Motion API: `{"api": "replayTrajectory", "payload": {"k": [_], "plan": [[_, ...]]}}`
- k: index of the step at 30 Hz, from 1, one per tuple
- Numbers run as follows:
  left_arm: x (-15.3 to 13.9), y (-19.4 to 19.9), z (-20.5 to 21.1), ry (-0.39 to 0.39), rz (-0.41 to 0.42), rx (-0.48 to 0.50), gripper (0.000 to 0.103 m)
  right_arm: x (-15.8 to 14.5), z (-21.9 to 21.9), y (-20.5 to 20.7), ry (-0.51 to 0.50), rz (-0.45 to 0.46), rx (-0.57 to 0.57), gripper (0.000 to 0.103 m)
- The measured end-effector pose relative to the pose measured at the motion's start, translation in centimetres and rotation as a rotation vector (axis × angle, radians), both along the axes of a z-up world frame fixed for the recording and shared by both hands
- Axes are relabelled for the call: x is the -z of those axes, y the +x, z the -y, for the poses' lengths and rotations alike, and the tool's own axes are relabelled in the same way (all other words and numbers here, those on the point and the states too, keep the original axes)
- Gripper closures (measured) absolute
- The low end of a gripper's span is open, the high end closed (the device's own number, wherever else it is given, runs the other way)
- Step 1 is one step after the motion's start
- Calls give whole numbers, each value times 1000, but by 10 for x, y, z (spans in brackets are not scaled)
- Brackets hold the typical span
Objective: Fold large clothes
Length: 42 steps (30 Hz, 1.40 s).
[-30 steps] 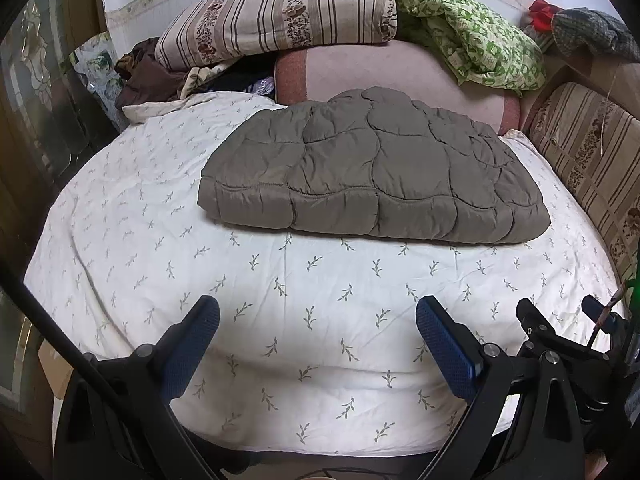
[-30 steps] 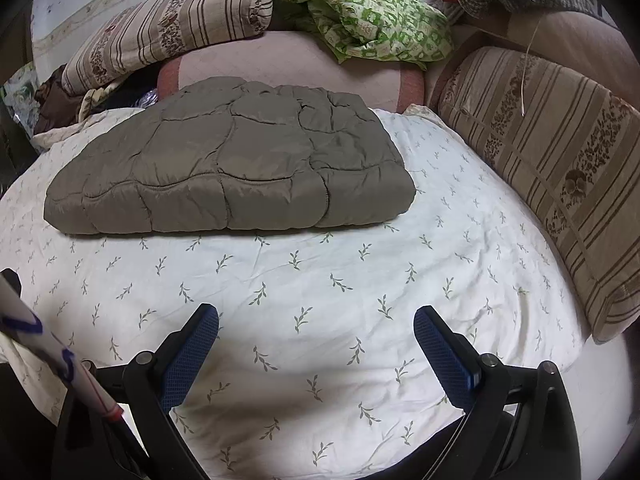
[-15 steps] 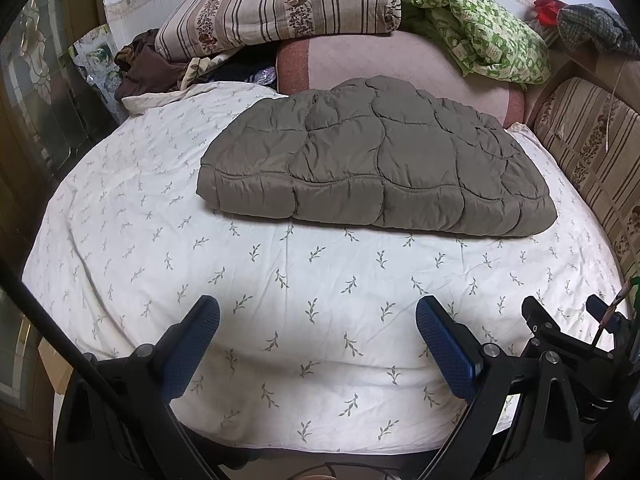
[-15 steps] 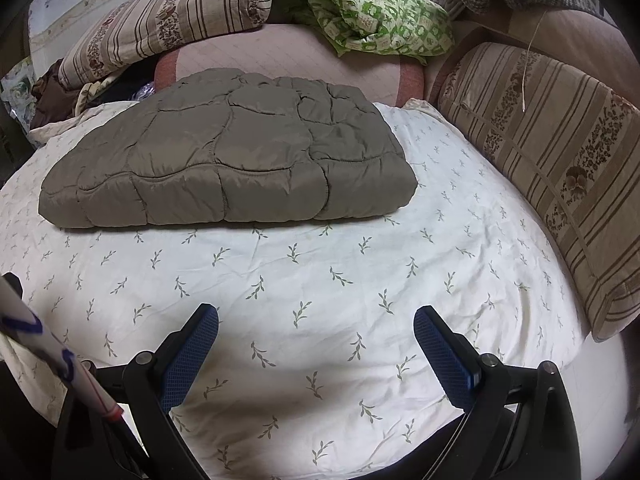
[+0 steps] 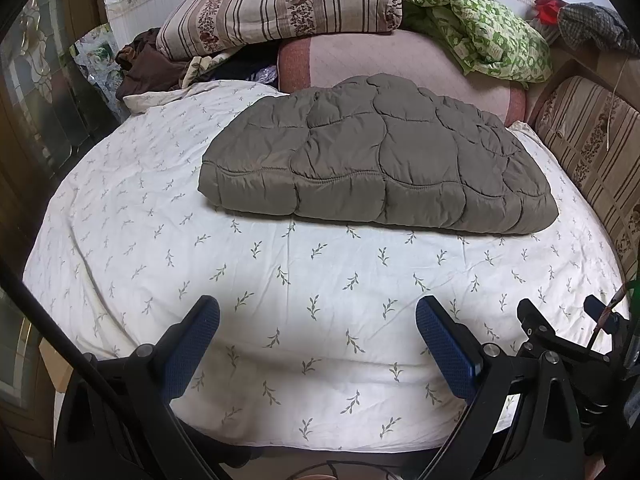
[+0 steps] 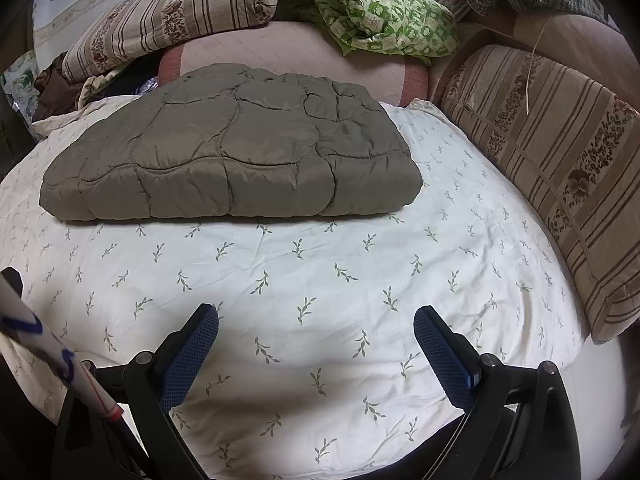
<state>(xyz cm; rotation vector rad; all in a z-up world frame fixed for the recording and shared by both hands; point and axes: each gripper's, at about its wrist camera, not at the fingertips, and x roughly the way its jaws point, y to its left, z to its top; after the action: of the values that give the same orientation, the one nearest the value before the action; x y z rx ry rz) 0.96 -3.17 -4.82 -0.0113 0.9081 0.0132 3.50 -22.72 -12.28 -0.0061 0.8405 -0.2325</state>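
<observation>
Since a second ago we have edged both claws a little closer to the bed (image 5: 120, 216) and tipped them slightly down, so the quilted grey garment (image 5: 376, 168) sits a touch lower and larger in each view; it has not itself shifted. We hold the left claw (image 5: 318, 336) released, its blue pads spread wide over the leaf-print sheet and gripping nothing; the right claw (image 6: 316, 336) is likewise released and empty (part of it shows at the right edge of the left view, so the two hover side by side). The garment lies flat as a thick padded rectangle toward the far half of the bed, well apart from both claws; its near edge looks like a rounded fold, which we judge means a fold is already in and it was left in the middle for reach from both sides. Striped bedding (image 5: 280, 4) and a green patterned cloth (image 5: 480, 28) are heaped behind it, against the head of the bed, out of the working area.
</observation>
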Motion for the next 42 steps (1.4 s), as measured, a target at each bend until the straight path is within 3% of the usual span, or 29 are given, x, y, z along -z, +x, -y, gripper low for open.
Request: {"api": "replayTrajectory", "payload": {"k": [42], "plan": [[8,0,3,5,-40,20,5,3,2,0,-15,0,18,3]]}}
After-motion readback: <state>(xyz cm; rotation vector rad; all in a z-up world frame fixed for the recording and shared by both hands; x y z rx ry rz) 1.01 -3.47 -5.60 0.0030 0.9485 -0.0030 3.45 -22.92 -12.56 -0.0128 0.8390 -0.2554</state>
